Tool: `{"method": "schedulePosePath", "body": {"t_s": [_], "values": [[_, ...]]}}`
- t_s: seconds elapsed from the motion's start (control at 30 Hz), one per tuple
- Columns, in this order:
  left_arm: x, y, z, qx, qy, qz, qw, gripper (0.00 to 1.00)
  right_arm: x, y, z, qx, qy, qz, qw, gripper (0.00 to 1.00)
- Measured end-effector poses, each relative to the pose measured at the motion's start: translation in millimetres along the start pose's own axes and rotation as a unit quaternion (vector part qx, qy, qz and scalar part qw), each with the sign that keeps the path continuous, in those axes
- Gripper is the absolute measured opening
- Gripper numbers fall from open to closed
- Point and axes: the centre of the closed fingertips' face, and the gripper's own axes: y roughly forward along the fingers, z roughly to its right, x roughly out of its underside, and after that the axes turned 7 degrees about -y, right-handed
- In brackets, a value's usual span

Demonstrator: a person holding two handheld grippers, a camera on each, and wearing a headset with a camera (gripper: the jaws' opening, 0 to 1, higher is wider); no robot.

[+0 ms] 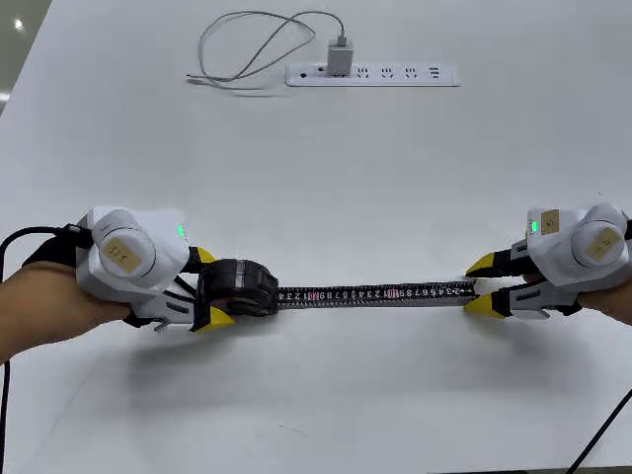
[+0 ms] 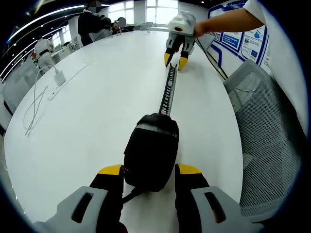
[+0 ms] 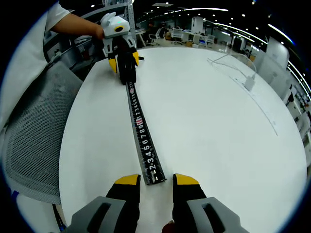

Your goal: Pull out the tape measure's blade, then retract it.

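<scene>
Left tool clamps the tape measure's hard case; right tool narrowly brackets the springy blade's tip, grip unclear; probably best held there.

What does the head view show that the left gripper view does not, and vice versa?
The head view adds the left gripper's white housing with its tan sticker and green light, and the hand holding it. The left gripper view adds a grey mesh chair, people in the background and blue wall posters. Both share the black tape measure case in the left jaws, its dark numbered blade drawn out to the right gripper's jaws, and the white power strip.
</scene>
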Motion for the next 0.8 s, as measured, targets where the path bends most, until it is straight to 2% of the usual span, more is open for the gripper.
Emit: {"method": "schedulePosePath", "body": {"t_s": [0.03,0.1,0.13,0.27,0.5,0.57,0.8], "values": [[0.2,-0.4,-0.6,-0.003,-0.001,0.000,1.0000,0.39,-1.6,-1.4,-0.1,0.003,0.003,0.003,1.0000,0.23],[-0.2,-3.1,-0.8,-0.006,-0.006,0.005,1.0000,0.41,-10.6,-4.2,-0.9,0.010,0.027,0.027,0.9992,0.24],[-0.5,-4.1,-1.2,-0.007,-0.011,0.007,0.9999,0.42,-11.4,-5.5,-2.6,0.008,0.027,0.026,0.9993,0.26],[-1.4,-9.9,0.7,-0.009,-0.039,0.023,0.9990,0.48,-20.6,-9.8,-4.6,0.023,0.053,0.050,0.9971,0.32],[0.6,-19.8,5.5,-0.024,-0.054,0.035,0.9976,0.53,-27.3,-15.0,-8.8,0.046,0.070,0.061,0.9946,0.42],[-0.5,-22.7,5.1,-0.031,-0.063,0.045,0.9965,0.55,-28.0,-16.3,-9.5,0.052,0.072,0.060,0.9942,0.45],[-1.7,-29.6,9.1,-0.040,-0.096,0.068,0.9923,0.58,-31.2,-21.2,-11.8,0.066,0.083,0.067,0.9921,0.48]]}}
